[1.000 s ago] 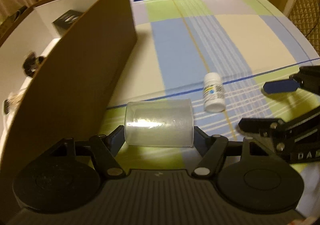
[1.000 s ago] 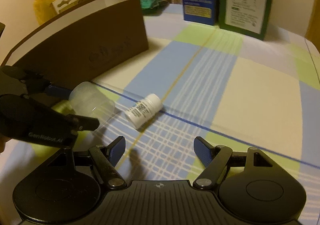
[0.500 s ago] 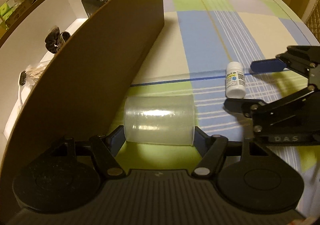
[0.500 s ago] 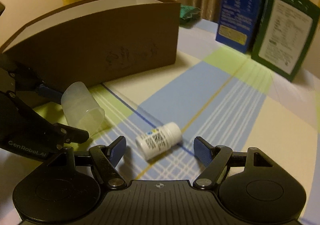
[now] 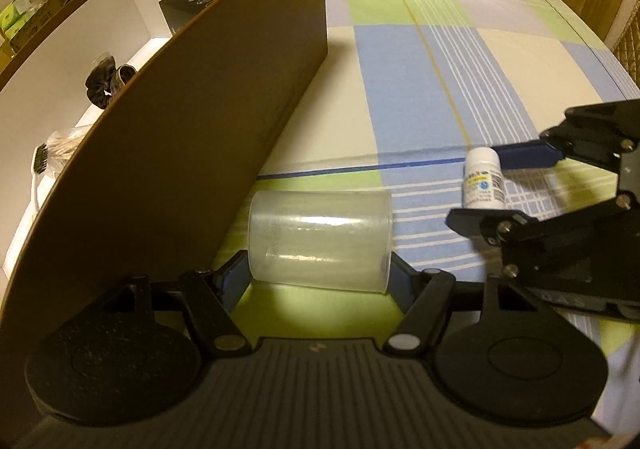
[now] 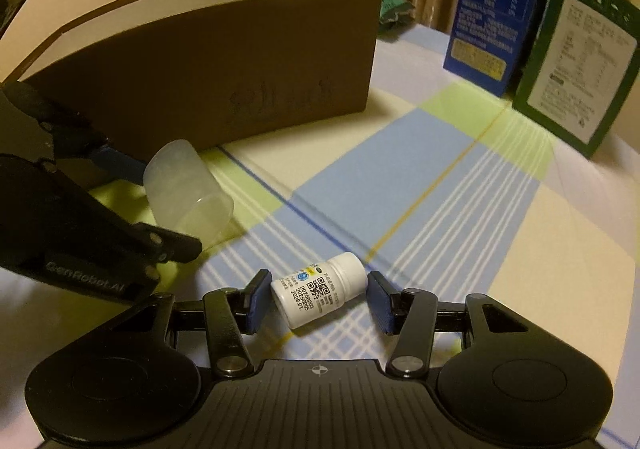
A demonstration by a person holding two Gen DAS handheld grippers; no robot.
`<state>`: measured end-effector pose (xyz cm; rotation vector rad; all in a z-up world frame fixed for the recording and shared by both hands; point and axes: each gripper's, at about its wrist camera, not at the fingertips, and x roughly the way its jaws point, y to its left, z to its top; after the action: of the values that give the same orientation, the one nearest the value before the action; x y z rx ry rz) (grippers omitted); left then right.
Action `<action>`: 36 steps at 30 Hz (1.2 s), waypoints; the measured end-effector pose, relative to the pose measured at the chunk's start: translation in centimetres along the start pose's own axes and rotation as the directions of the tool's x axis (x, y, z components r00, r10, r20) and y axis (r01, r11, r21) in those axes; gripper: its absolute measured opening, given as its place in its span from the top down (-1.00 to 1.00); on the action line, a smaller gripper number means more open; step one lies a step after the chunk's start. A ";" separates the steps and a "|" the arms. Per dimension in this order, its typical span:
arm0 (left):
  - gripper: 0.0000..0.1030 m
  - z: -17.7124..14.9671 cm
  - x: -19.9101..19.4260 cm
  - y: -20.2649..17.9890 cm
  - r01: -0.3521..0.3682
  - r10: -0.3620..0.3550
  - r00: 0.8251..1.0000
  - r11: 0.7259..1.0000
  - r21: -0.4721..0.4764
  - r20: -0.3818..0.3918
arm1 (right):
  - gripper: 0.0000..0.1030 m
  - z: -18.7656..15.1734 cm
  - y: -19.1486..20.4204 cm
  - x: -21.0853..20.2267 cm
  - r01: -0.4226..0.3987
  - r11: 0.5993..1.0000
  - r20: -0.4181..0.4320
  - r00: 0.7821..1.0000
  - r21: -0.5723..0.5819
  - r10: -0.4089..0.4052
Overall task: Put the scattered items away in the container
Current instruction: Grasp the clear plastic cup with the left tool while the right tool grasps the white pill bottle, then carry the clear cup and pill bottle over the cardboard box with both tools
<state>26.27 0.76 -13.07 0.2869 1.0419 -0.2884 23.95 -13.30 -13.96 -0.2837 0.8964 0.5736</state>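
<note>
Change: the right gripper [image 6: 318, 299] has come forward around the pill bottle [image 6: 318, 291], which lay well ahead of its fingers a second ago; the left gripper's hold on the cup looks the same.
Pill bottle: white, printed label, lying on its side on the checked tablecloth [image 6: 460, 217], between the right gripper's blue pads.
Right gripper: jaws apart, one pad either side of the bottle, narrow gaps visible, not clamped.
Cup: translucent plastic cup [image 5: 319, 240], on its side, pinched end to end.
Left gripper: [image 5: 318, 281] closed on the cup, just beside the container's outer wall.
Container: brown cardboard box [image 5: 192, 137] with white interior, standing on the cloth left of both grippers; it holds a black box [image 5: 188, 5], a dark scrunchie [image 5: 106, 83] and a brush [image 5: 44, 165].
Background: blue carton [image 6: 496, 5] and green carton [image 6: 576, 61] upright at the table's far edge.
</note>
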 end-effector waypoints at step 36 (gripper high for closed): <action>-0.31 -6.0 -17.7 8.9 0.110 -0.097 0.972 0.993 -0.050 0.213 | 0.05 5.6 11.5 -11.1 -0.195 0.980 0.128 0.972 -0.031 0.197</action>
<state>16.35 12.94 0.47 0.1428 0.8565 -0.3718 15.52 -5.19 -1.67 -0.1727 0.7978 0.7752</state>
